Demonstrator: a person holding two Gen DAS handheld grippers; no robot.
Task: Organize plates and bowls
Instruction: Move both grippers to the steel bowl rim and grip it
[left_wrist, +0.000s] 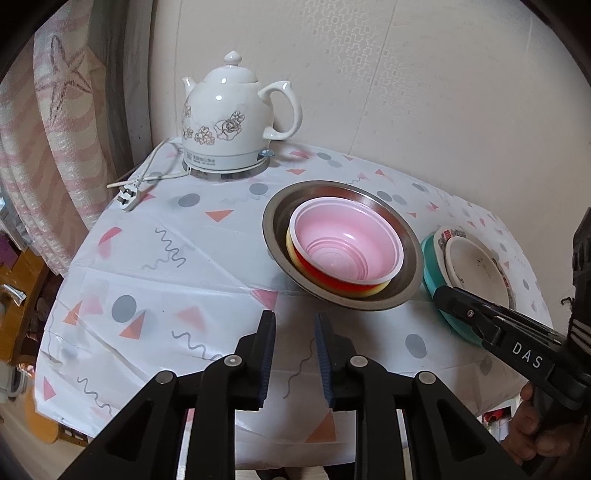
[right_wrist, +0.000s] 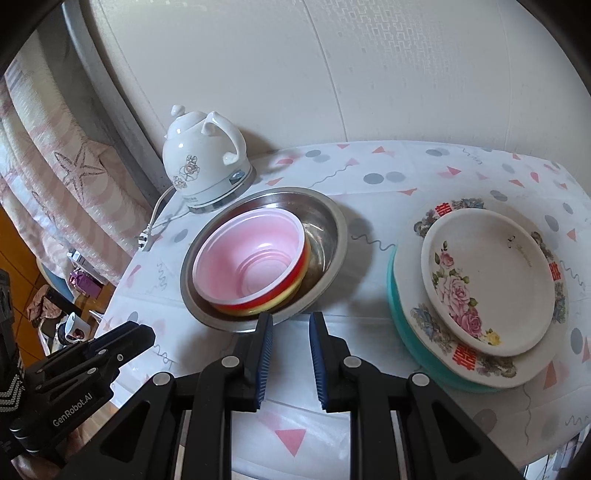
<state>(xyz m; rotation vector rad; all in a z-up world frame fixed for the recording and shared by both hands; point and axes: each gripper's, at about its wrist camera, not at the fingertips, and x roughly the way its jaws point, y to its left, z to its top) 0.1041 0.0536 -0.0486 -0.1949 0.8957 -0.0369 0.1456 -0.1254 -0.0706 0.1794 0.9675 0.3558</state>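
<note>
Right wrist view shows a patterned tablecloth (right_wrist: 369, 162) by a pale wall, where stacked bowls (right_wrist: 255, 258) sit beside stacked plates (right_wrist: 487, 280) and a kettle (right_wrist: 203, 162), both the left gripper (left_wrist: 294, 317) and right gripper (right_wrist: 291, 317) slightly spread, empty

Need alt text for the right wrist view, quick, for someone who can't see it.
The right gripper hangs empty, jaws slightly apart, over a patterned tablecloth. Ahead, a pink bowl sits in a steel bowl; right, floral plates stack on a teal plate; a white kettle stands behind.
</note>
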